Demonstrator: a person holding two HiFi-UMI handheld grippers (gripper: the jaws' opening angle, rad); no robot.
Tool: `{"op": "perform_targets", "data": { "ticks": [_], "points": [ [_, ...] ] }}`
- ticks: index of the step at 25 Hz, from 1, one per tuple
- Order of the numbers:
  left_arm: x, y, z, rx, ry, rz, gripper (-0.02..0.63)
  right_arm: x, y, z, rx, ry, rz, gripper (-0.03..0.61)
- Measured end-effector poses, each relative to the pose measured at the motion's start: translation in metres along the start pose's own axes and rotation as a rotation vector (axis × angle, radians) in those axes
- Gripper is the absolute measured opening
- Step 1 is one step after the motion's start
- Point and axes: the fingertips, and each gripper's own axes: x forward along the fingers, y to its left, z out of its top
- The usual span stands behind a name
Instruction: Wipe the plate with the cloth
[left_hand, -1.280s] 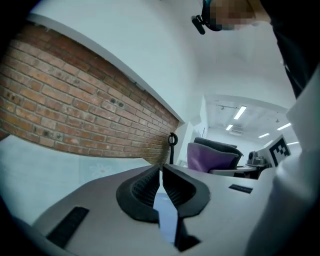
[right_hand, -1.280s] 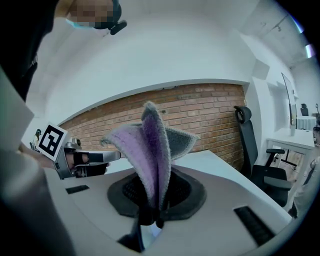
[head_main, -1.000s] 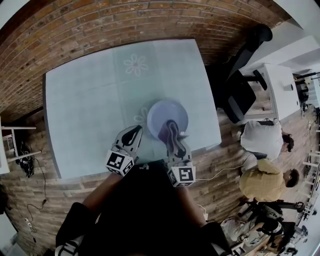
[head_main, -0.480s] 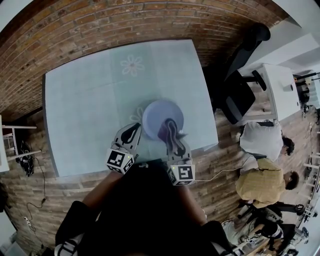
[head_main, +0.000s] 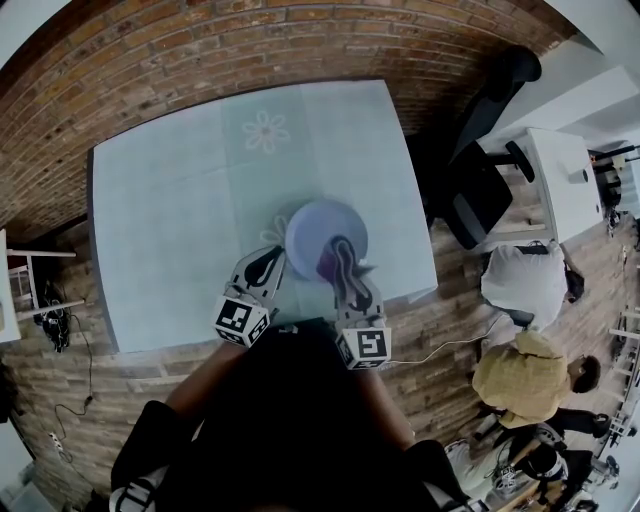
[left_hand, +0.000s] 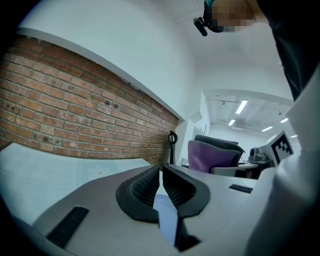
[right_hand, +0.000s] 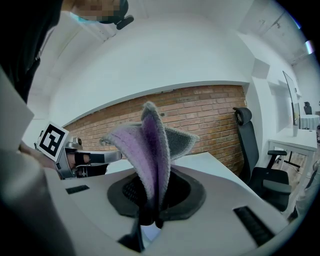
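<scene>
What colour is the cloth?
The cloth is purple with grey edging; the right gripper view shows it best.

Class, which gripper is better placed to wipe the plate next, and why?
Right: the right gripper grips the cloth over the plate; the left gripper sits beside it without cloth.

The right tongs (head_main: 344, 248) and cloth (head_main: 327, 265) cover the near side of the plate (head_main: 315, 225); between the left tongs (left_hand: 160, 168) only a pale sliver of it shows.
</scene>
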Motion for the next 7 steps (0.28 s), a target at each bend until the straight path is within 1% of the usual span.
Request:
{"op": "perform_targets", "data": {
  "ticks": [7],
  "points": [
    [0.0001,-0.0044,-0.0017,0.002,0.009,-0.008,0.046,-0.0007,0.0009,0.0018,-0.005,-0.003,0.007,0.060]
  ]
}}
